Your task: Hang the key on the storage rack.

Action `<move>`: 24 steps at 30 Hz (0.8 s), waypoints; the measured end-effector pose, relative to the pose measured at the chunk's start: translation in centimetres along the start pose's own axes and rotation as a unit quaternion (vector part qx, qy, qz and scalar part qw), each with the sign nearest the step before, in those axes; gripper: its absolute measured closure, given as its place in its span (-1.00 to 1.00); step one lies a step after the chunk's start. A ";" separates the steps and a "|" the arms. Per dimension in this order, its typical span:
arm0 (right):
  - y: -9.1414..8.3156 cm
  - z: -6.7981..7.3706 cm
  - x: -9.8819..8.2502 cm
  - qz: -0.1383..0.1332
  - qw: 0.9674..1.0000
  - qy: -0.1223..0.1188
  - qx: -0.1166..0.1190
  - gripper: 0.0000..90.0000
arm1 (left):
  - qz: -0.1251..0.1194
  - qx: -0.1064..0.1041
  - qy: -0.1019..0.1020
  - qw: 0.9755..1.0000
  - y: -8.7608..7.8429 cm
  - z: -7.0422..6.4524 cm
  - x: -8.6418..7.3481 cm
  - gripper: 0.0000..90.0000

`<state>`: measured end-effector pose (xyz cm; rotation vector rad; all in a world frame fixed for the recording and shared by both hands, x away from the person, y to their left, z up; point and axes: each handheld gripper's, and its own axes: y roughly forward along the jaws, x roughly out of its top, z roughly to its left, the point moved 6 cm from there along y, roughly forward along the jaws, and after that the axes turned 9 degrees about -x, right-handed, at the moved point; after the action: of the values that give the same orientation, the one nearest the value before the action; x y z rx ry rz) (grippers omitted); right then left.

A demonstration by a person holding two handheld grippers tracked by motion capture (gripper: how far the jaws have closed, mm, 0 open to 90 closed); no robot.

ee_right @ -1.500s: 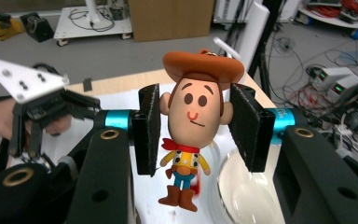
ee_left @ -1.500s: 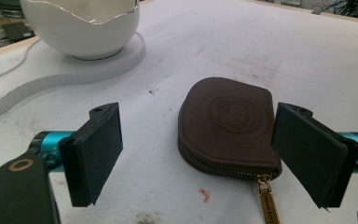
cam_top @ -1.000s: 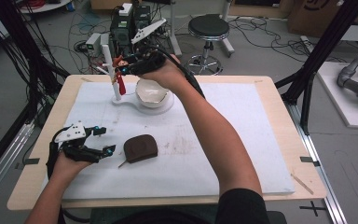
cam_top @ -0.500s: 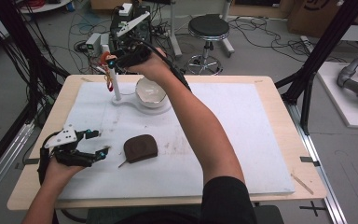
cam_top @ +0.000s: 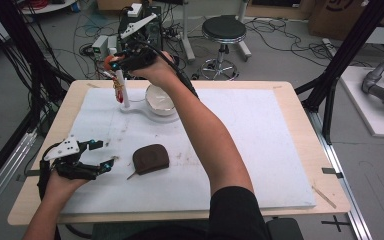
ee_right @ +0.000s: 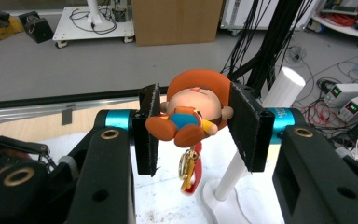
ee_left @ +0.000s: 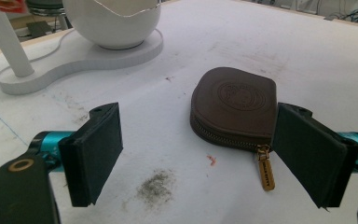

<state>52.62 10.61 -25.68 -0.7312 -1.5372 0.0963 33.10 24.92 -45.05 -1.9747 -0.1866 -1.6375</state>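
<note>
The round embossed stamp on the brown leather zip pouch (ee_left: 235,105) and its brass zipper tag (ee_left: 265,168) carry lettering too small to read.

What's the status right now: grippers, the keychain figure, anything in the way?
Right gripper shut on the monkey keychain, held beside the white post. Left gripper open, brown pouch just ahead, untouched. White bowl stands close behind the post.

1 figure keyring (ee_right: 190,116), 1 brown pouch (cam_top: 151,158), 1 white bowl (cam_top: 160,98), 1 white post stand (cam_top: 125,95), 2 grippers.
</note>
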 end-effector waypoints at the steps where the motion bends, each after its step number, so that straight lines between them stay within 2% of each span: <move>1: 0.1 0.0 0.2 -0.006 1.000 -0.002 -0.002 0.26 | 0.000 -0.001 0.000 1.000 0.0 0.0 0.0 -0.63; 4: 0.3 -0.1 0.4 -0.008 1.000 0.003 -0.002 0.26 | 0.000 -0.001 0.000 1.000 0.0 -0.1 0.0 -0.63; 13: 1.1 -0.2 1.4 -0.005 1.000 -0.004 -0.013 0.26 | -0.001 0.000 0.000 1.000 -0.2 0.0 0.0 -0.63; 24: 1.6 -2.0 0.4 0.006 0.999 0.026 -0.045 0.26 | -0.003 -0.002 -0.001 1.000 -0.1 0.0 0.0 -0.63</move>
<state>55.13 11.30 -25.82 -0.8085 -1.4956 0.0181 33.09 25.02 -45.03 -1.9808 -0.1917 -1.6400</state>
